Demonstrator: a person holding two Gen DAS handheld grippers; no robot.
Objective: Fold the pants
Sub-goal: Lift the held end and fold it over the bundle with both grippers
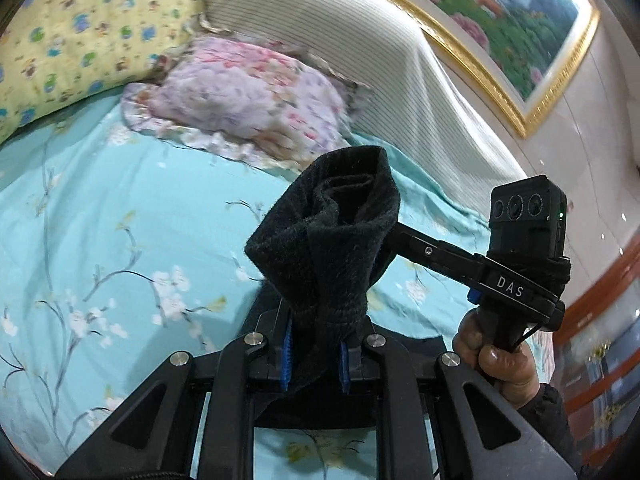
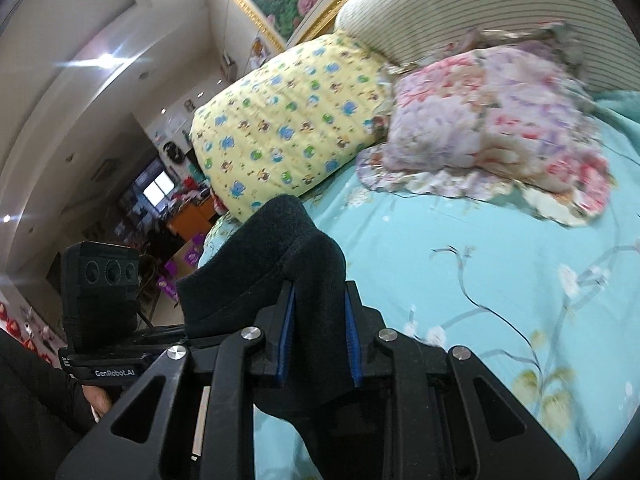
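Blue-green bedsheet [image 1: 100,220] with white flowers fills most of both views. At the upper left of the left wrist view leans a yellow pillow [image 1: 80,32] with little animal prints, and just beside it, nearer the middle, lies a pink and purple flowery pillow [image 1: 240,92]. Behind them stands a striped headboard [image 1: 340,40], and a gold-framed picture [image 1: 500,20] hangs at the upper right.

The black pants [image 1: 324,248] are bunched up in the middle of the left wrist view. The left gripper [image 1: 314,356] pinches a thick fold of them between its blue pads [image 1: 285,356]. The cloth sticks up above the fingers in a soft roll.

In the right wrist view, the right gripper [image 2: 319,340] squeezes another thick bunch of the pants low in the middle of the frame. The cloth seems to be lifted off the sheet, but the view is blurry there.

At the right of the left wrist view, a hand [image 1: 496,360] grips the handle of the right gripper.
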